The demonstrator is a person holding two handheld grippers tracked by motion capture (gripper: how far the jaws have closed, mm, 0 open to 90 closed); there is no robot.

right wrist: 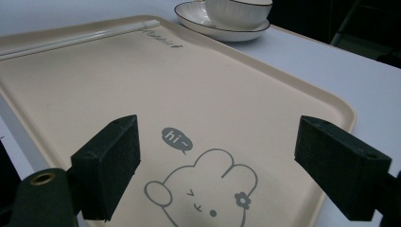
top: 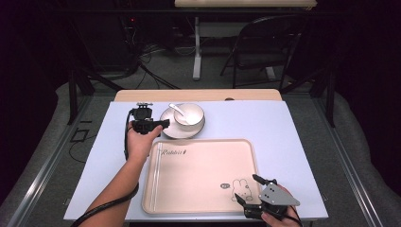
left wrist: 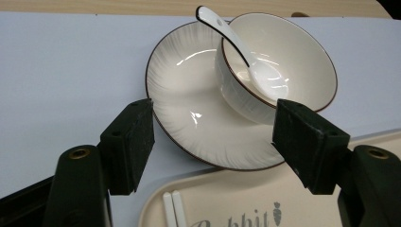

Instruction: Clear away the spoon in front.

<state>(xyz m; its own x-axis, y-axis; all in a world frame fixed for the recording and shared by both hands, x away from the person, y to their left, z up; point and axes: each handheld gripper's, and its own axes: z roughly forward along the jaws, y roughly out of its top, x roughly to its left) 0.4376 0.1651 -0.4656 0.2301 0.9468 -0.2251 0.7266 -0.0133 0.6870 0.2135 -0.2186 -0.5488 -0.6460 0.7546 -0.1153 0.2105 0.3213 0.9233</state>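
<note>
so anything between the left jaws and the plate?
Nothing visible. The left gripper is open and aimed at the near rim of the plate, with bare table between its jaws and the rim. The bowl with the spoon sits on the plate's far side, and the tray edge lies below the jaws.

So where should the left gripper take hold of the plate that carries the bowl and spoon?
Probably the plate's bare near-left rim, coming in low from the tray side. The bowl sits off-centre toward the right, leaving that rim free, and the open left gripper already faces it.
</note>
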